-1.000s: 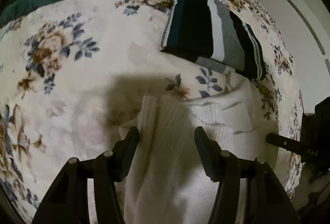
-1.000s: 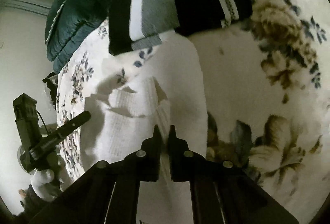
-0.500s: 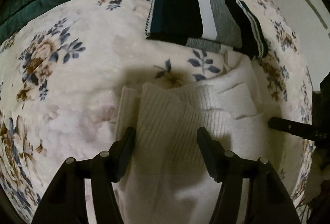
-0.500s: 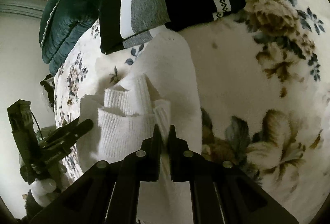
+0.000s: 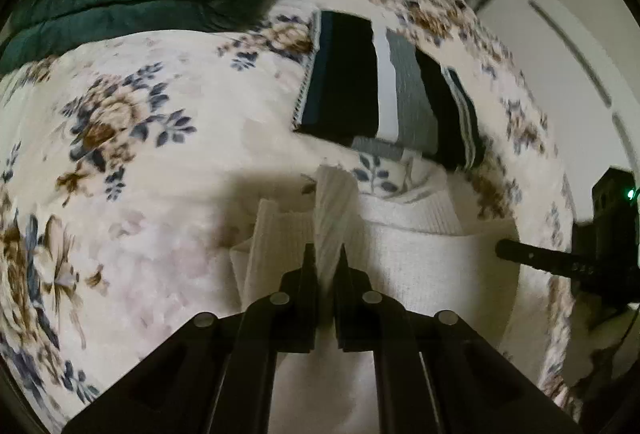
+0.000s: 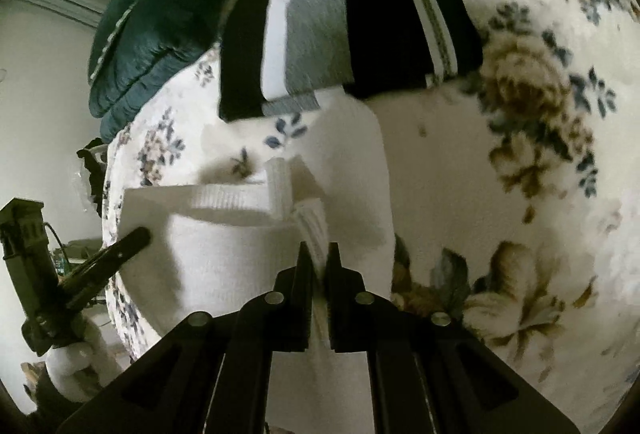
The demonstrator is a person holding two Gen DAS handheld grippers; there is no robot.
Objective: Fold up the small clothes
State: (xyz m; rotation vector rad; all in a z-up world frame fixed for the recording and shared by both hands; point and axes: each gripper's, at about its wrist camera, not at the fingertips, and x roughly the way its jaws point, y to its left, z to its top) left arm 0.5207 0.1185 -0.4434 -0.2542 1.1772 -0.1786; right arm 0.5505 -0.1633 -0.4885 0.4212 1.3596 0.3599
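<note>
**Both grippers pinching the white knit**

The left hand-held gripper (image 5: pixel 325 254) is clamping a ribbed fold of the white garment (image 5: pixel 420 258), fingers nearly together. The right hand-held gripper (image 6: pixel 318 254) is pinching another ribbed edge, equally narrow. The garment is lying on the floral bed (image 5: pixel 132 162), just below a folded striped piece (image 5: pixel 360 82).

My two wrist cameras look close down along their fingers from opposite sides, sharing the white knit garment (image 5: pixel 420 258) (image 6: pixel 224 254) and striped folded stack (image 5: pixel 384 90) (image 6: pixel 344 30)
</note>
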